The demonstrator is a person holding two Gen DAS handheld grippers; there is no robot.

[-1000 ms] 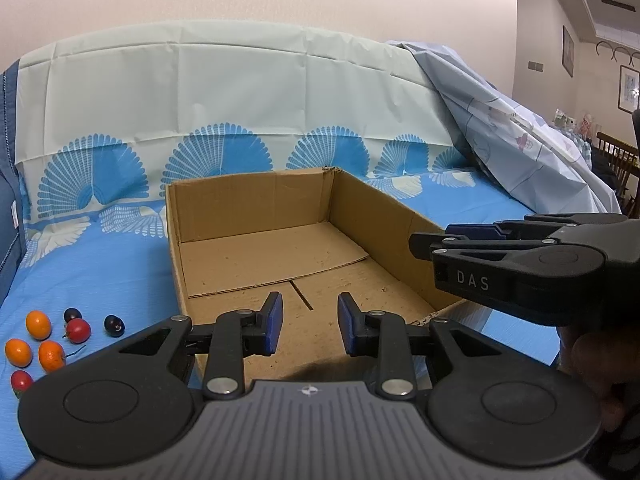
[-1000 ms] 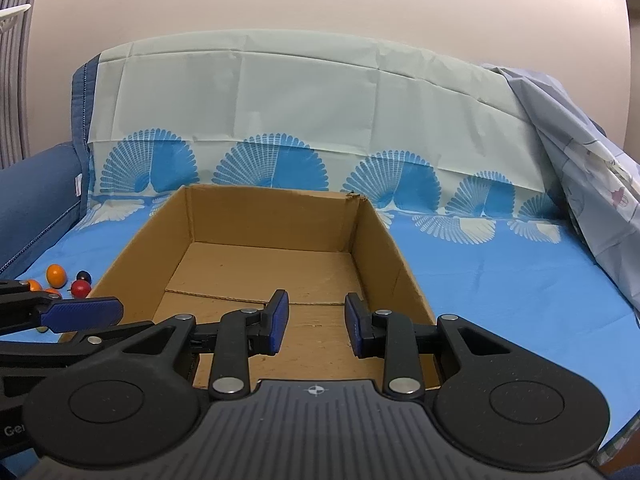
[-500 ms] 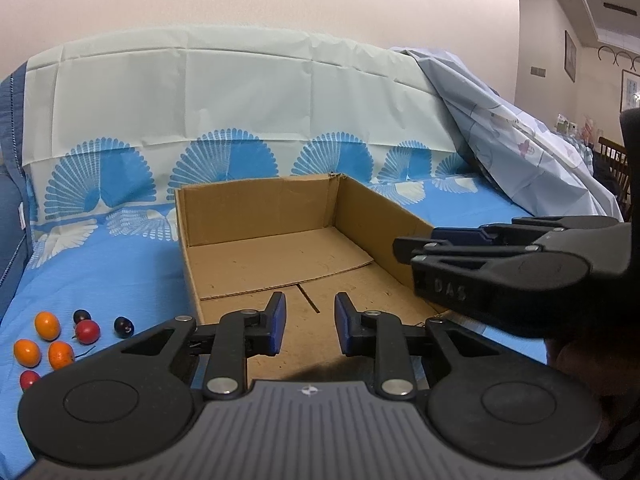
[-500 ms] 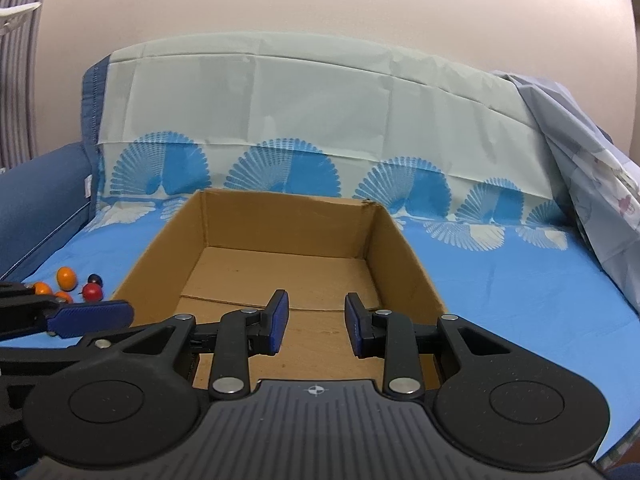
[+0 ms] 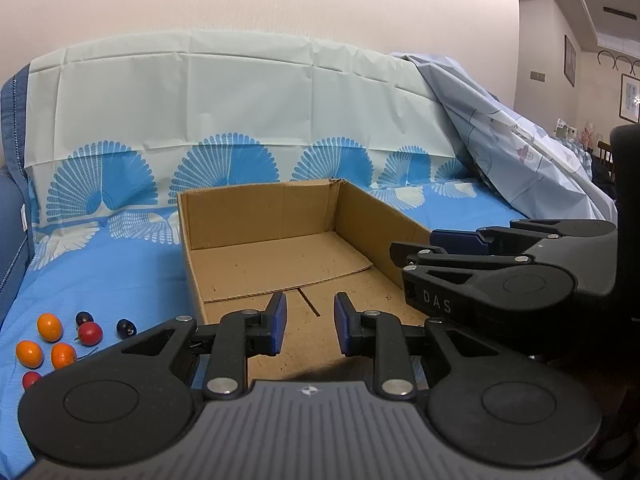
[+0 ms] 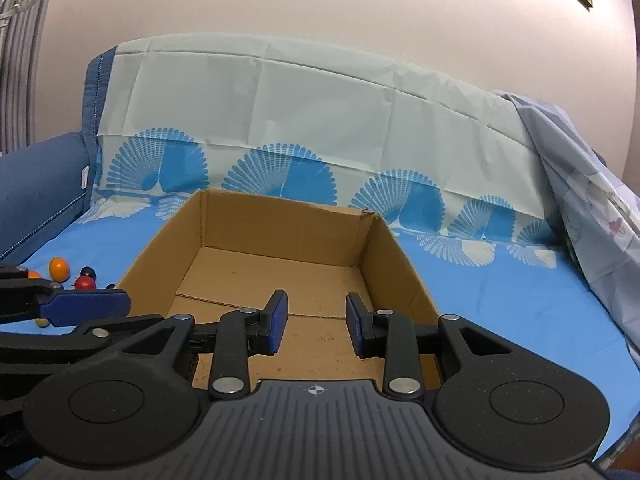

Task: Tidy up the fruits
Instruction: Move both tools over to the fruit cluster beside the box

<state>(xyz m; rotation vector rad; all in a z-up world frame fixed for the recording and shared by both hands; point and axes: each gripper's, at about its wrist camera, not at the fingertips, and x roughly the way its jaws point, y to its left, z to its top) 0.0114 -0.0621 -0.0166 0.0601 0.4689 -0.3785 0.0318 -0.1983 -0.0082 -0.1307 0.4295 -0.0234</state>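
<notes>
Both grippers are hovering over the near end of the box, which is sitting on the blue sheet with nothing inside it. The left gripper is holding its jaws a little apart with only bare cardboard showing in the gap; they have just been closing a touch, with nothing between them. The right gripper is doing the same: jaws slightly apart, gripping nothing. In the left view the right gripper is poking in from about 3 o'clock, turned side-on.

The fruits are sitting in a loose bunch on the sheet outside the box, off its left wall, at roughly 8 o'clock in the left view. I'm counting three orange ones, a red one with a stem, two dark ones, and another red one half hidden behind the gripper body. In the right view the same bunch is peeking out at 9 o'clock, mostly blocked by the left gripper's blue pad.

A pale cloth is draping down at the right, around 2 o'clock.
</notes>
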